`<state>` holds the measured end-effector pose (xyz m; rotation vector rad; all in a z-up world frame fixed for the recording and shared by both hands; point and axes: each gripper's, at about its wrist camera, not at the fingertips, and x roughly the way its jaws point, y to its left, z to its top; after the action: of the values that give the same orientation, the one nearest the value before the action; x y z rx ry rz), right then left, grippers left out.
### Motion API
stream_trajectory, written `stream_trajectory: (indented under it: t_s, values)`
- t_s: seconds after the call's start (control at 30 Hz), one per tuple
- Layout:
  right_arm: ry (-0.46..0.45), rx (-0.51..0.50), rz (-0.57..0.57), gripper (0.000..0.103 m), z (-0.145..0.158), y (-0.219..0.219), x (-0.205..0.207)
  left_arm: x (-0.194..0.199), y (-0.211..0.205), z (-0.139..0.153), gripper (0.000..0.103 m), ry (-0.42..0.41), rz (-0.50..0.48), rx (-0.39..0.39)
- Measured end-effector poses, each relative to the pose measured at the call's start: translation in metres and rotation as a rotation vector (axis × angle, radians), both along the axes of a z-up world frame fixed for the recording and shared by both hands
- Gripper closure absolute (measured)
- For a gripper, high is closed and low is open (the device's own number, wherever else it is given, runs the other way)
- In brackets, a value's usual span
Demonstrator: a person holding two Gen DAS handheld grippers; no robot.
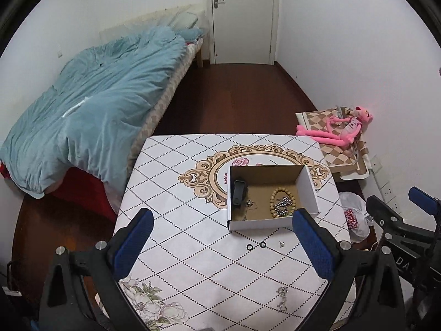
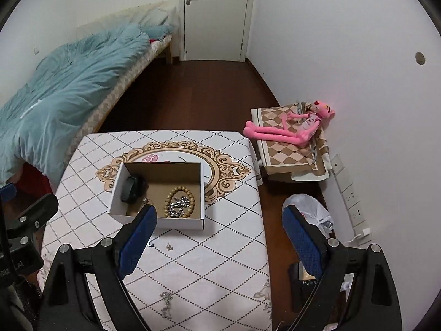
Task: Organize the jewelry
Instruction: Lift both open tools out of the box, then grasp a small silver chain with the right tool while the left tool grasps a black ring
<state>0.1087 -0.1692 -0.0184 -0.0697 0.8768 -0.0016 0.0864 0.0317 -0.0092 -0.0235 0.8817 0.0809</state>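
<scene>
Both tools, left tool [image 1: 223,245] and right tool [image 2: 219,244], gape empty; silver chain [image 1: 281,299] lies below

Bed w/ blue duvet [image 1: 91,110] far left ahead of claw, white door [image 1: 242,16] straight ahead; pink plush [image 2: 292,129] on checkered stand [image 2: 286,151] right, plastic bag [image 2: 308,209] nearer.

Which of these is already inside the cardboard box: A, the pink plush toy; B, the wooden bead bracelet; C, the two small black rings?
B: the wooden bead bracelet lies in the cardboard box, while the two small black rings sit on the tablecloth in front of it.
</scene>
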Motion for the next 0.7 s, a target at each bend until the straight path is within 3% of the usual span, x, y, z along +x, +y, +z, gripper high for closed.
stream_trajectory:
  t_s: [0.23, 0.37, 0.53, 0.7]
  values:
    - [-0.022, 0.043, 0.004, 0.006, 0.012, -0.005, -0.019, -0.017, -0.003, 0.002, 0.000, -0.001, 0.021, 0.004]
    - [0.022, 0.097, 0.009, 0.006, -0.002, -0.012, -0.026, -0.020, -0.002, -0.010, 0.000, 0.014, 0.059, 0.037]
    - [0.168, 0.116, 0.032, 0.006, -0.067, -0.008, -0.042, -0.029, 0.004, -0.047, 0.000, 0.049, 0.097, 0.105]
    - [0.301, 0.194, 0.050, 0.008, -0.141, 0.006, -0.066, -0.047, 0.022, -0.108, 0.000, 0.175, 0.130, 0.144]
